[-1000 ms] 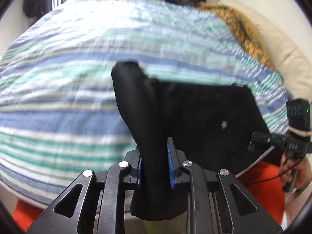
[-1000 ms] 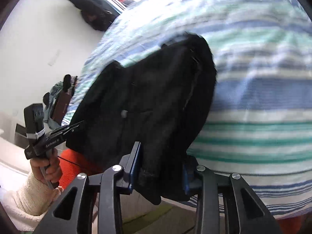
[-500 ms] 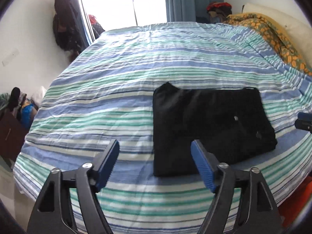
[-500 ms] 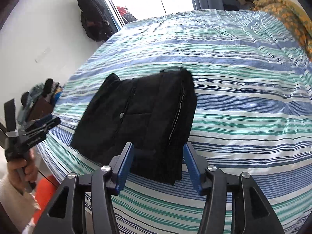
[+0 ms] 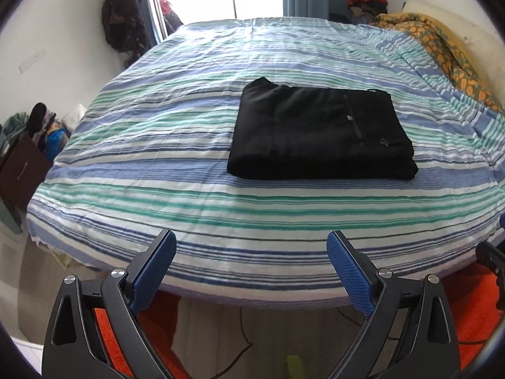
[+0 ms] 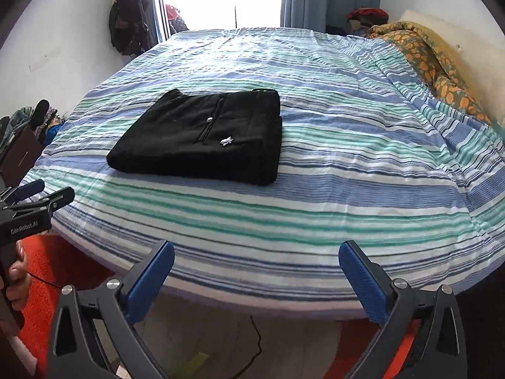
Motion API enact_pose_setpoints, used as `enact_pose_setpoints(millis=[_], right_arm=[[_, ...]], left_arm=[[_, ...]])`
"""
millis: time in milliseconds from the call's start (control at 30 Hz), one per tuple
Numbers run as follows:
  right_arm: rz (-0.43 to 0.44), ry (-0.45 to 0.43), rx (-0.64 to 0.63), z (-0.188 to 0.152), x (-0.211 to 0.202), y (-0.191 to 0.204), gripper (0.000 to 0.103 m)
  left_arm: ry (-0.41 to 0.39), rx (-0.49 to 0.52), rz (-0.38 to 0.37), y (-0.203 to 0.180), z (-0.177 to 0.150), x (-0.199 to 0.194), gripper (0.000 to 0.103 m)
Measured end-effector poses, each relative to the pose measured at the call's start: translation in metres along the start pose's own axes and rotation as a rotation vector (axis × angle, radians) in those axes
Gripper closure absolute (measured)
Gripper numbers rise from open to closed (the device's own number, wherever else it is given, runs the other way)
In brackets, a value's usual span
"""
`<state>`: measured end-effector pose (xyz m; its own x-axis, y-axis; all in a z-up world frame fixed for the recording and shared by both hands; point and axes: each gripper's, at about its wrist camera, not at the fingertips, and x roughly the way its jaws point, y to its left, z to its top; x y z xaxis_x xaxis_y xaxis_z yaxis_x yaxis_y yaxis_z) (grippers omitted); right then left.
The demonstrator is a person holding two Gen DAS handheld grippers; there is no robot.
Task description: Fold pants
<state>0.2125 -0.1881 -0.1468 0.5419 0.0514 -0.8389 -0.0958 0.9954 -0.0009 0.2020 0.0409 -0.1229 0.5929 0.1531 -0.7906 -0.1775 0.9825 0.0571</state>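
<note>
Since a second before, both grippers had let go of the black pants (image 5: 318, 135), the left gripper (image 5: 251, 271) and right gripper (image 6: 257, 281) having just spread their jaws wide on nothing, leaving the soft, limp bundle folded mid-frame on the striped bed (image 5: 157, 158), best gripped at its thick near edge.

The bed (image 5: 221, 195) lies open on all sides of the folded pants (image 5: 318, 135), with bare striped sheet near, left and beyond. A bunched quilt (image 5: 442, 50) blocks the far right edge. Both claws (image 5: 249, 265) (image 6: 257, 271) hang clear off the near edge, jaws wide, nothing between them.
</note>
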Motion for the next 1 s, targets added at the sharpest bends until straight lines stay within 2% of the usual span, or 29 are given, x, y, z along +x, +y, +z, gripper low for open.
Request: enact_pose_setpoints(millis=[133,233,400,600,1000], right_arm=[[0.005,-0.016,-0.012,-0.005,-0.02,0.011,0.0],[-0.007,-0.031,-0.042,-0.001,-0.029,0.021,0.0],[-0.015,-0.056,-0.052,0.008,-0.04,0.032,0.0],[-0.053,-0.047,-0.079,0.006,-0.04,0.036,0.0],[-0.065,-0.033,-0.072,0.004,-0.036,0.033,0.0]], left_arm=[[-0.002,0.032,0.01,0.0,-0.004,-0.016,0.006],[-0.042,0.03,0.016,0.004,-0.001,-0.03,0.006],[-0.059,0.017,0.004,0.007,0.004,-0.038,0.006],[-0.051,0.015,-0.006,0.007,0.003,-0.034,0.006],[-0.052,0.042,-0.007,0.0,-0.001,-0.036,0.006]])
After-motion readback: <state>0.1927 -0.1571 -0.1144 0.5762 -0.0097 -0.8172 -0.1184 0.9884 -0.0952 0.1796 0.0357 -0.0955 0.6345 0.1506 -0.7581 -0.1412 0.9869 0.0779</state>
